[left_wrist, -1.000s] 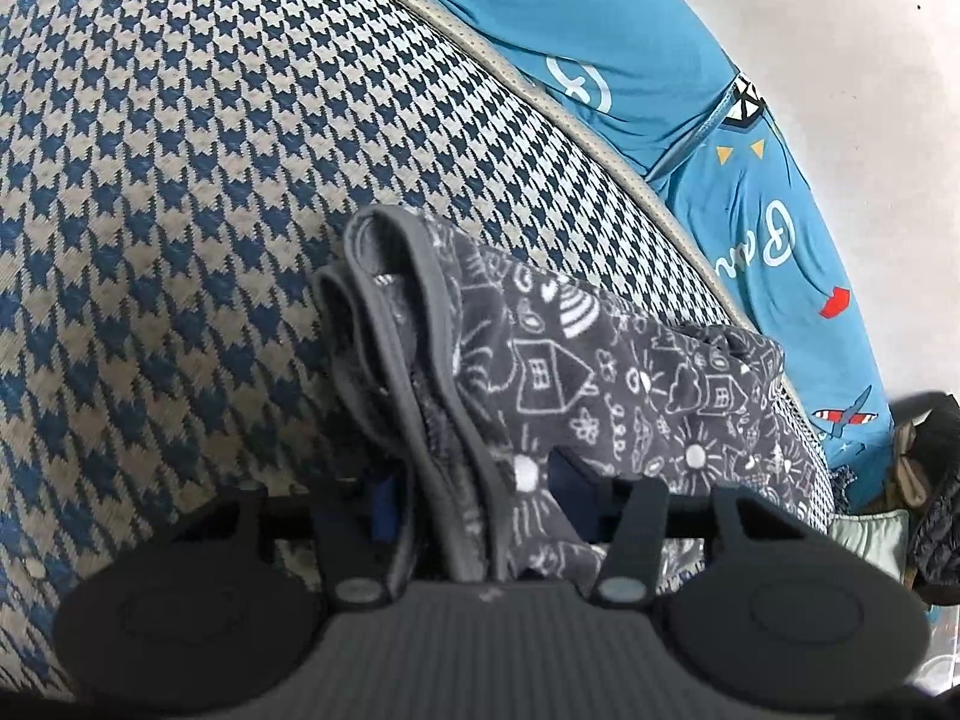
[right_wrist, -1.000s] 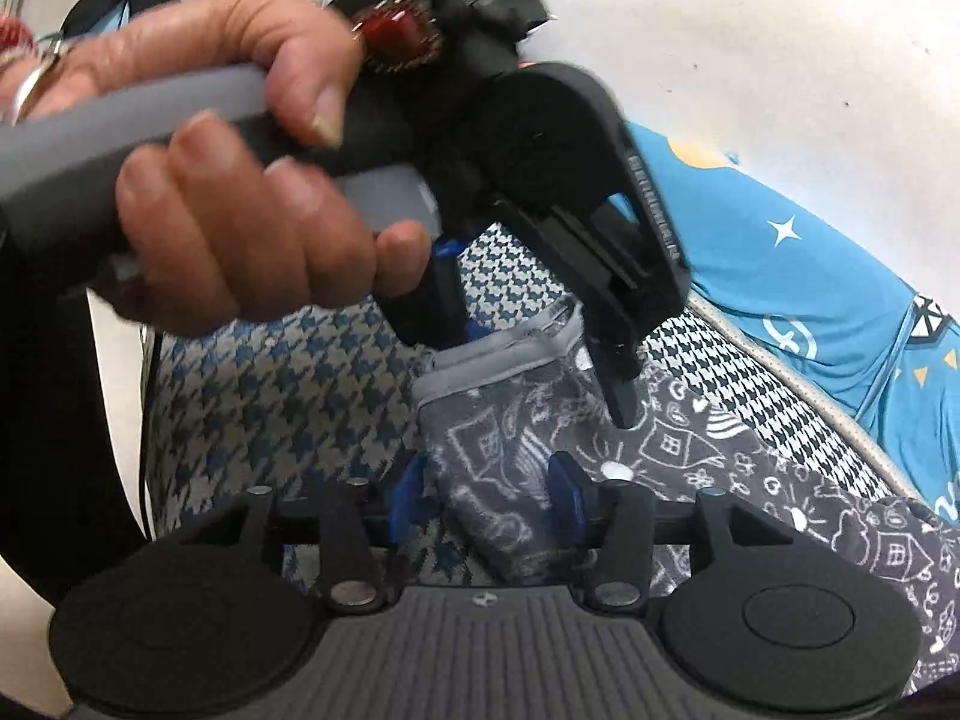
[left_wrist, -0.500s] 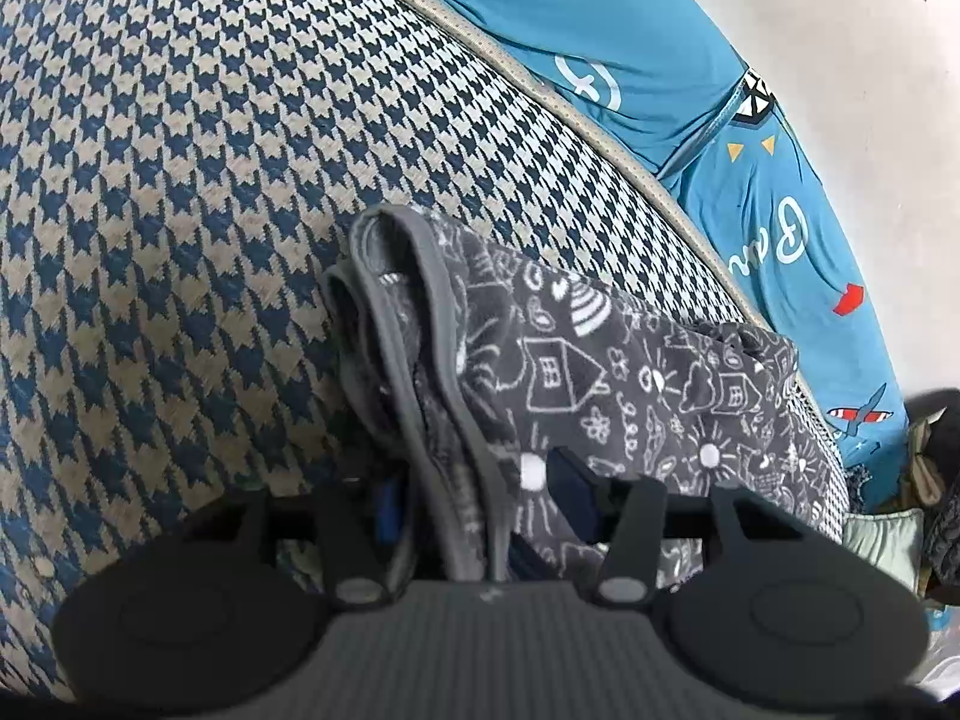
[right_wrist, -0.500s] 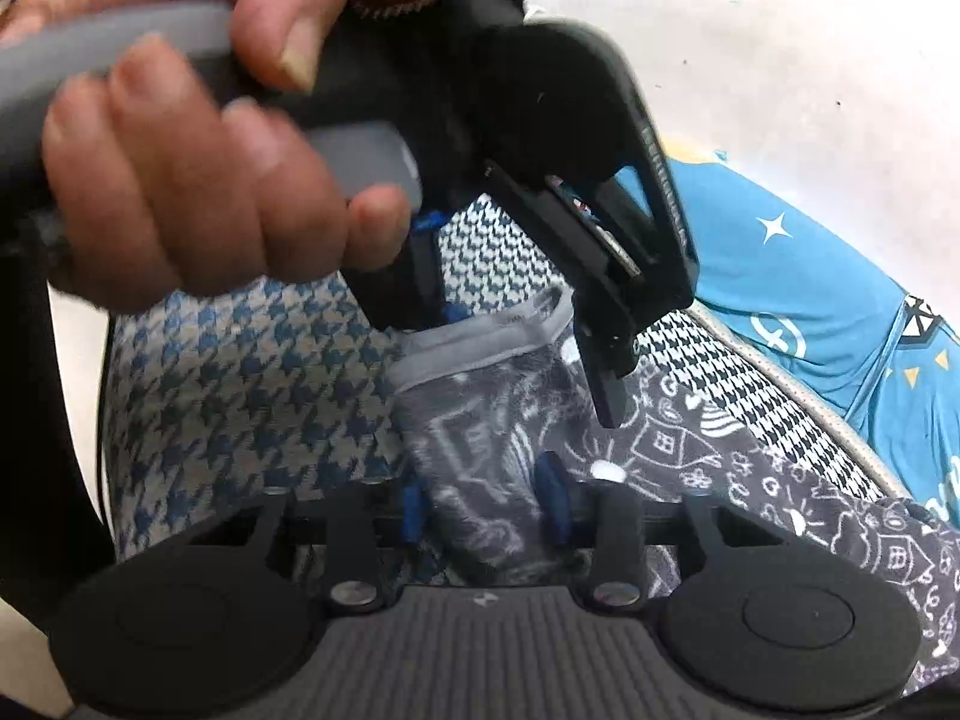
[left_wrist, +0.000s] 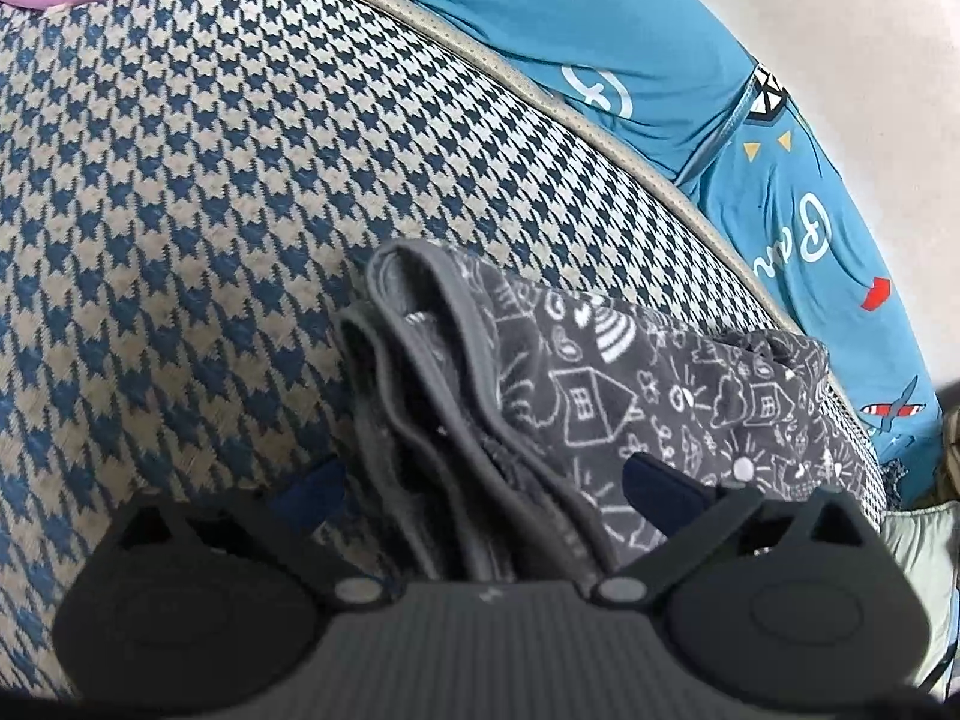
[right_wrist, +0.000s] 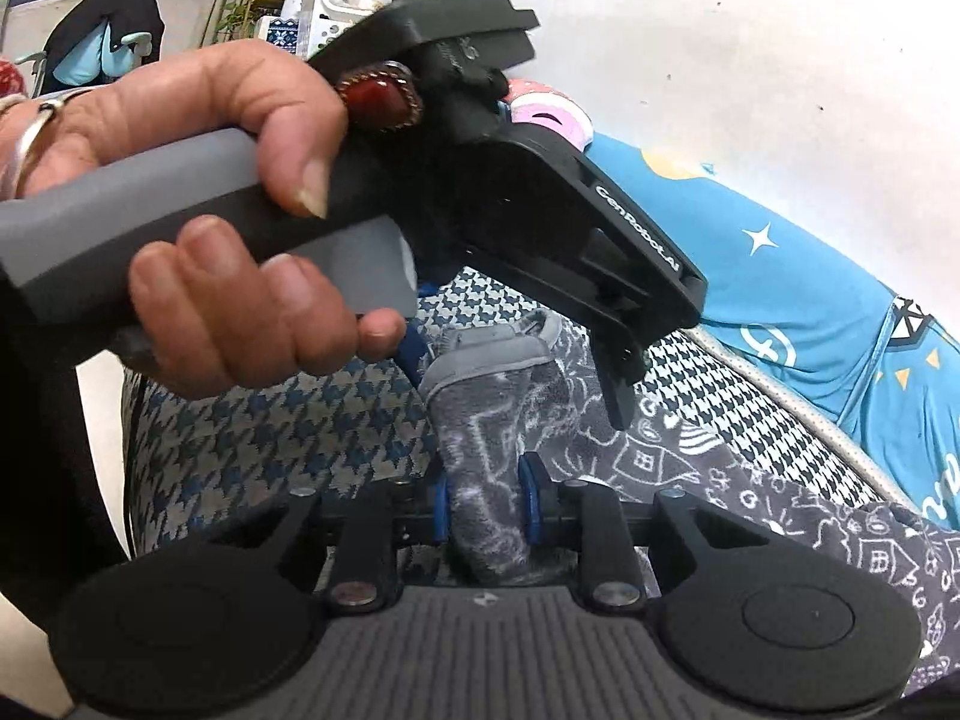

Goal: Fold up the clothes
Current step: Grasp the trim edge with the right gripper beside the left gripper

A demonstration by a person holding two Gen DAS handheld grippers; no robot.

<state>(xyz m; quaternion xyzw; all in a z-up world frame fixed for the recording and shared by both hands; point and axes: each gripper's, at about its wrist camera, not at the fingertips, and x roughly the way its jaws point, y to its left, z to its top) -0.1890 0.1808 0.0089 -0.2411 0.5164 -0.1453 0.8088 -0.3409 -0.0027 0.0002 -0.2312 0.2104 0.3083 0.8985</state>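
Between my right gripper's (right_wrist: 485, 507) blue pads lies the grey doodle-print garment (right_wrist: 690, 468), bunched at its banded edge and pinched tight; from there it trails away to the right across the houndstooth cushion (right_wrist: 270, 438). My left gripper (left_wrist: 480, 480), seen in its own view, stands with its jaws spread wide on either side of the same garment's (left_wrist: 600, 384) stacked, grey-bound edges, touching them lightly at most and not clamping. Ahead of both grippers, beyond the cushion's piped rim, a blue printed fabric (left_wrist: 660, 60) lies against the wall. The person's hand (right_wrist: 228, 228) grips the left tool's handle just above my right one. I judge a fold is in progress, the layers gathered at one end. Next move, as I read it: hold the right-hand pinch steady while the layered edges are aligned, avoiding slippage of the soft, fleecy cloth.
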